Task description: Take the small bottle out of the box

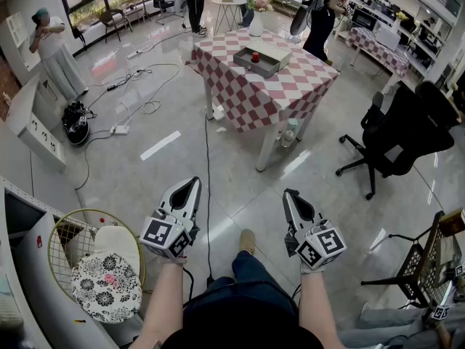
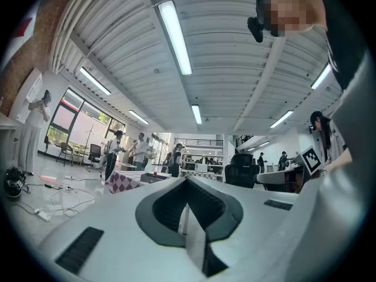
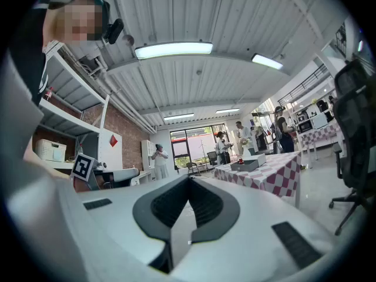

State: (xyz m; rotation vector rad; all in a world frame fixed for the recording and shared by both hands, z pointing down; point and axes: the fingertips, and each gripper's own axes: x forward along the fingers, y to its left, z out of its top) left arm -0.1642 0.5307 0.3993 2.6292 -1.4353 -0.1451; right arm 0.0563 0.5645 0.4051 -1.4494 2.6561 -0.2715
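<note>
Small bottle (image 1: 255,56): red, inside the open box (image 1: 253,67) on the checked table (image 1: 247,97), well ahead. Left gripper (image 1: 195,183) and right gripper (image 1: 289,193) both clenched on nothing, level. Walk closer, then part one pair of jaws above the box wall. Mind the floor cable (image 1: 206,158); black chair (image 1: 399,133) right, open floor between.

1. the box (image 1: 263,62) was a shallow grey tray with a paler, cream-coloured part along its far side. it lay flat and open on top of the red-and-white checked table (image 1: 276,93), near the table's middle, far across the room.
2. the small bottle (image 1: 255,57) showed as a small red thing, apparently upright inside the box, toward its left end. it was too small for finer detail.
</note>
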